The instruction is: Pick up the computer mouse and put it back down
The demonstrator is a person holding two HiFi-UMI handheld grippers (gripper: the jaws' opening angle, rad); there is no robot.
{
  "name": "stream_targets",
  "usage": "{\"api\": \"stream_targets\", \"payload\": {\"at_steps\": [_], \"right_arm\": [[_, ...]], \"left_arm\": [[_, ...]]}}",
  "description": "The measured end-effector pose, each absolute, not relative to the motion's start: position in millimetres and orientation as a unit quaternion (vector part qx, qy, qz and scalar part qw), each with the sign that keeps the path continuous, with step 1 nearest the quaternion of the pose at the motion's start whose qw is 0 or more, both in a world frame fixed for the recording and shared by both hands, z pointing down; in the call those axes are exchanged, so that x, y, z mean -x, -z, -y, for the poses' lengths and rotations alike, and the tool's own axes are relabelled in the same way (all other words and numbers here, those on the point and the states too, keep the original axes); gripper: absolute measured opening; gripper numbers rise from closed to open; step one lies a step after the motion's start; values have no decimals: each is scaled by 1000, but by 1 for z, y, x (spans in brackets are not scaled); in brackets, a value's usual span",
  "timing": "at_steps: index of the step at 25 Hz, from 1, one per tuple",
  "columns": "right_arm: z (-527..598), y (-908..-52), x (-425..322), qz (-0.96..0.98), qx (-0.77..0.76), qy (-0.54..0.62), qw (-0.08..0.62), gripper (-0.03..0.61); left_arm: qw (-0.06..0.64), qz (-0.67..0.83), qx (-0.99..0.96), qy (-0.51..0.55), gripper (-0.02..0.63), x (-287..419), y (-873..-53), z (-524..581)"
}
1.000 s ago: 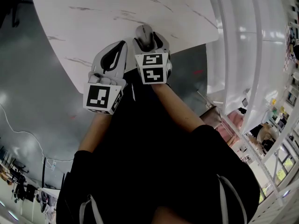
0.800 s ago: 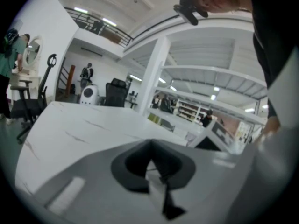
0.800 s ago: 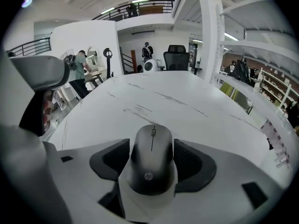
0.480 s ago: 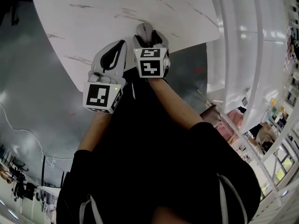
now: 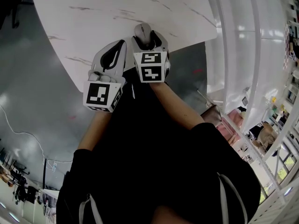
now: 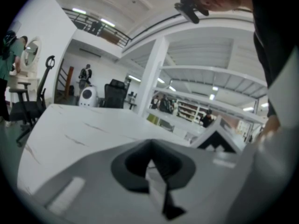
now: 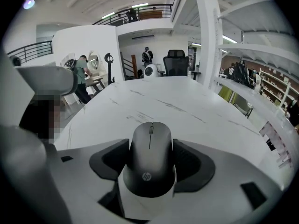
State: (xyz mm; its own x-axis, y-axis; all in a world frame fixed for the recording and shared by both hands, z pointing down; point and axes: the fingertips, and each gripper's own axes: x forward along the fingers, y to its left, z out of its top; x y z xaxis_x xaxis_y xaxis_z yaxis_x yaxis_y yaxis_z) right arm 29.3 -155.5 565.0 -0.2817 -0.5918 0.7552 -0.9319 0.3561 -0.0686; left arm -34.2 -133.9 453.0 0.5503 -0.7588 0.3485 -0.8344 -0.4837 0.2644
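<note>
Two grippers sit at the near edge of the white table (image 5: 93, 22). Right gripper (image 5: 149, 40) is clamped on the dark computer mouse (image 7: 150, 157), jaws against its two sides, mouse over the tabletop; contact with the surface not discernible. Left gripper (image 6: 156, 171) is just beside it, jaws pressed together, nothing between.

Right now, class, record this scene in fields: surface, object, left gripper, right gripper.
surface: white veined table
object: dark computer mouse, near the table's edge
right gripper: shut on the computer mouse's sides
left gripper: shut, empty, beside the right gripper
lifted or resting: cannot tell
</note>
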Motion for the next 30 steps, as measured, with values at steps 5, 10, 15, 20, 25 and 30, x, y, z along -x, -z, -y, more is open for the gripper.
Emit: {"api": "stream_targets", "payload": {"at_steps": [5,10,15,20,25,30], "right_arm": [[161,-527,-28,771,-512,-233,297,253],[163,-481,-31,782,-524,-208,267,255],[164,-440,-31,792,-528,-189,241,253],[165,-414,-32,799,-530,-176,222,254],[162,-409,-35,799,-532,-177,218,254],[162,-407,-37,800,-532,-176,215,255]], "left_arm": [[190,467,-860,-82,8,35,-441,139],[171,471,-862,-71,8,36,-421,143],[156,478,-862,-62,8,38,-406,147],[147,481,-863,-56,7,37,-397,151],[143,485,-861,-55,8,38,-393,150],[140,494,-856,-54,8,42,-391,153]]}}
